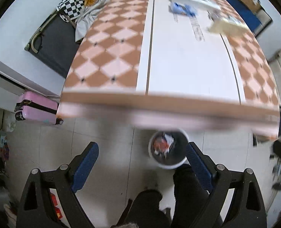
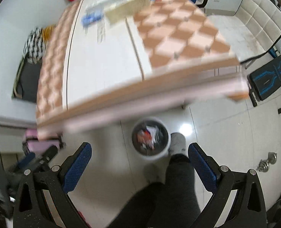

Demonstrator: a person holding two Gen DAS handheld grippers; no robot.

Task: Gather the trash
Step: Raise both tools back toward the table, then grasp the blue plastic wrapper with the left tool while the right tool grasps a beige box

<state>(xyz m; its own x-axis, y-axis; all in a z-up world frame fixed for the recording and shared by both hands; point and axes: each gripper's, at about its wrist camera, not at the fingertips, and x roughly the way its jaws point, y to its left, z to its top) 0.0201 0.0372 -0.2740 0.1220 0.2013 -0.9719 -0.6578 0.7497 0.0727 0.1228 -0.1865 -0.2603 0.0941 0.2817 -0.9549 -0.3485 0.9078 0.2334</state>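
Observation:
A white waste bin [image 1: 168, 150] with a dark liner stands on the floor under the table's near edge, holding red and white scraps; the right wrist view shows the bin [image 2: 150, 139] too. My left gripper [image 1: 141, 152] hangs open and empty above the floor, its right finger beside the bin. My right gripper [image 2: 139, 153] is also open and empty, the bin between and beyond its fingers. Far off on the table lie a blue wrapper [image 1: 184, 9], a cream crumpled piece [image 1: 225, 26] and a white box [image 1: 193, 1]. Both views are motion-blurred.
The table [image 1: 121, 53] has a checked orange cloth with a white centre strip. A person's dark-trousered legs [image 2: 170, 190] and a grey shoe [image 2: 177, 142] stand by the bin. A pink suitcase [image 1: 37, 106], a dark chair with clothes [image 1: 53, 38] and a white sofa [image 2: 262, 13] surround the table.

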